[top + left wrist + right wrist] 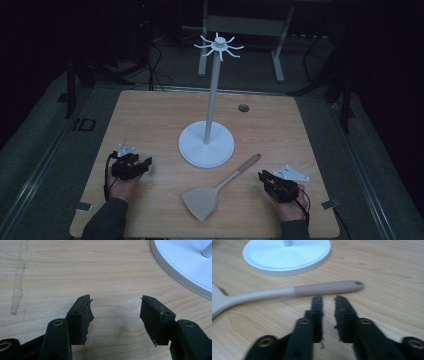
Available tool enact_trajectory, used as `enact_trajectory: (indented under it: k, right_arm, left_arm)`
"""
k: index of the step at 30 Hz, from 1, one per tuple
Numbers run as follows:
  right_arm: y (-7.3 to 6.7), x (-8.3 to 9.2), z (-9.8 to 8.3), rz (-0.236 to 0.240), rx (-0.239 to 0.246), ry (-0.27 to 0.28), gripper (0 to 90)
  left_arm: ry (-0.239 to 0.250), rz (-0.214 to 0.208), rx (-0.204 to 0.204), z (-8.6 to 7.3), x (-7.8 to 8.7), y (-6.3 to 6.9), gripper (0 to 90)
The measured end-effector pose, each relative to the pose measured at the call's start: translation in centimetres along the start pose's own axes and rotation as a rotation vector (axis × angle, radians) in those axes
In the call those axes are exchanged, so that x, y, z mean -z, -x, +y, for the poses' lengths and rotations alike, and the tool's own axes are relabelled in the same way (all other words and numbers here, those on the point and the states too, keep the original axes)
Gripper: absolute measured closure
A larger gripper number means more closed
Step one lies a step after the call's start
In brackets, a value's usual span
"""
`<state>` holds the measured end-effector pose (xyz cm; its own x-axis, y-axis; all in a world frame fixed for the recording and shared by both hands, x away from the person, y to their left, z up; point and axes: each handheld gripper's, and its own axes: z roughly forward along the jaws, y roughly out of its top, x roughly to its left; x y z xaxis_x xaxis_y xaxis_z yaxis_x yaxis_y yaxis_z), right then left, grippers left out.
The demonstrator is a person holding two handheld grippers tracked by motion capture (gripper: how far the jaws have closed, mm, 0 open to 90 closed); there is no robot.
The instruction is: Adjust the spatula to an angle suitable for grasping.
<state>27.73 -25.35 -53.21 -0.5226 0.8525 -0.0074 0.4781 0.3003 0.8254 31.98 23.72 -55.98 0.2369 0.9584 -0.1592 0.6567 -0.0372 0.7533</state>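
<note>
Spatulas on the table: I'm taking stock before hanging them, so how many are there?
1. The spatula lies flat in front of the white stand, between the two grippers.

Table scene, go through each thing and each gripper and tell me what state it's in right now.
Spatula: lying flat on the table, not gripped.
Hook stand: upright, nothing hanging on its hooks.
Left gripper: open, holding nothing.
Right gripper: jaws narrowly apart, holding nothing, near the spatula handle.
Table: wooden, with a pale scuffed streak.
</note>
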Motion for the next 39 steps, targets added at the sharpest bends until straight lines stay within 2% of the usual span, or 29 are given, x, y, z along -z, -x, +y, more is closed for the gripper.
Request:
enact_trajectory:
  k: [2, 4, 7, 8, 10, 15, 39]
  right_arm:
    - [-0.5, -0.5, 0.2, 0.006, 0.003, -0.020, 86.6]
    - [-0.8, -1.4, 0.3, -0.002, 0.013, -0.048, 89.2]
    - [-0.8, -2.2, 0.5, -0.020, 0.013, -0.068, 89.7]
    - [-0.5, -3.4, 0.7, -0.025, -0.019, -0.094, 89.8]
    - [-0.2, -4.4, 0.8, -0.038, -0.023, -0.130, 89.8]
    - [0.4, -6.0, 1.3, -0.060, -0.045, -0.156, 89.9]
    - [0.7, -9.9, 3.8, -0.059, -0.054, -0.159, 90.0]
  left_arm:
    - [0.000, -0.001, 0.000, 0.0, 0.0, 0.0, 42.1]
    - [0.000, -0.001, 0.000, 0.0, -0.1, 0.0, 42.0]
    - [-0.001, -0.001, 0.000, 0.0, 0.0, -0.1, 42.0]
    - [-0.001, -0.001, 0.001, 0.0, 0.0, -0.1, 41.9]
    - [0.001, 0.001, 0.000, 0.0, 0.0, -0.1, 42.0]
    - [0.001, 0.001, 0.004, 0.0, 0.0, -0.2, 42.0]
    - [0.002, -0.001, -0.003, 0.0, 0.0, -0.1, 41.8]
